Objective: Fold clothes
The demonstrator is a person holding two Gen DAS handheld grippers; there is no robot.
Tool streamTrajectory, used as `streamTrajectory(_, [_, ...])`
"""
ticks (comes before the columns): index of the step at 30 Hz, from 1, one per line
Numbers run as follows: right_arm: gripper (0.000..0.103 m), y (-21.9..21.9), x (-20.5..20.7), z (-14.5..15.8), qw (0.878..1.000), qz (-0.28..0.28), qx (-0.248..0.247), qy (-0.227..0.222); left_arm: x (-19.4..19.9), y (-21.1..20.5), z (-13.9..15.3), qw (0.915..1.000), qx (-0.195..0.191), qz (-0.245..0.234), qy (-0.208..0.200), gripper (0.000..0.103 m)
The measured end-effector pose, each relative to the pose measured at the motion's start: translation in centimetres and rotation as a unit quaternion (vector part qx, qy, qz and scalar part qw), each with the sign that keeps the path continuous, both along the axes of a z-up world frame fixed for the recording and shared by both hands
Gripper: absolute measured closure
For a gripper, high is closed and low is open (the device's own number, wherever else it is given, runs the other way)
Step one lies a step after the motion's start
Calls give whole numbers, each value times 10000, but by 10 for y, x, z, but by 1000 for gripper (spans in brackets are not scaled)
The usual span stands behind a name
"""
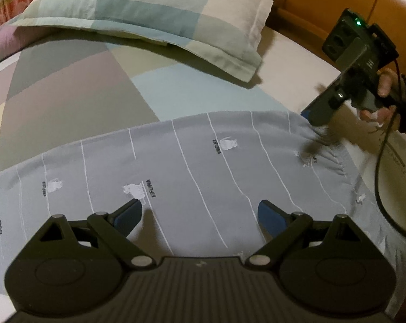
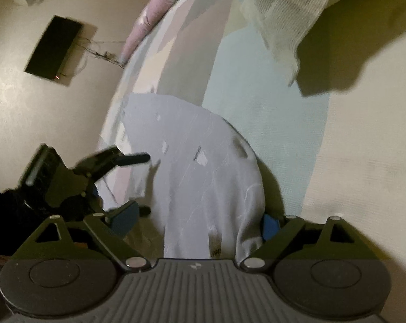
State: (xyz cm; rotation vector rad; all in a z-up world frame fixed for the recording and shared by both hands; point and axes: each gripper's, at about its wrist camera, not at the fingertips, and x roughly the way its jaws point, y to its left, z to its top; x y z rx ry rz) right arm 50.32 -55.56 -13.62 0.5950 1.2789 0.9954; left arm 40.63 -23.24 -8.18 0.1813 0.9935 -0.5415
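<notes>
We keep the left gripper point(image 1: 200, 211) wide over the grey garment point(image 1: 192, 167) spread beneath its fingers, while the right gripper point(image 2: 200, 222), also wide, straddles a bunched edge, presumably for folding

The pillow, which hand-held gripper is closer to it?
Right. The right hand-held gripper sits at the garment's edge, just below the pillow; the left hangs further back.
</notes>
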Motion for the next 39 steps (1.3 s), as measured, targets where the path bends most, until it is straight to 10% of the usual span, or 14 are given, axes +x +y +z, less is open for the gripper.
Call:
streamTrajectory(15, [21, -3, -15, -1, 9998, 9, -113, 175, 0, -8, 8, 9972, 295, -642, -251, 11])
streamTrajectory(21, [101, -8, -7, -10, 9959, -176, -863, 219, 0, -13, 7, 9966, 247, -751, -234, 11])
streamTrajectory(29, [98, 14, -30, 16, 9844, -176, -1597, -720, 9, -16, 4, 9894, 706, -1193, -423, 21])
streamTrajectory(39, [98, 62, -68, 57, 9307, 263, -2941, -2157, 20, -25, 8, 9614, 1627, -2016, -929, 21])
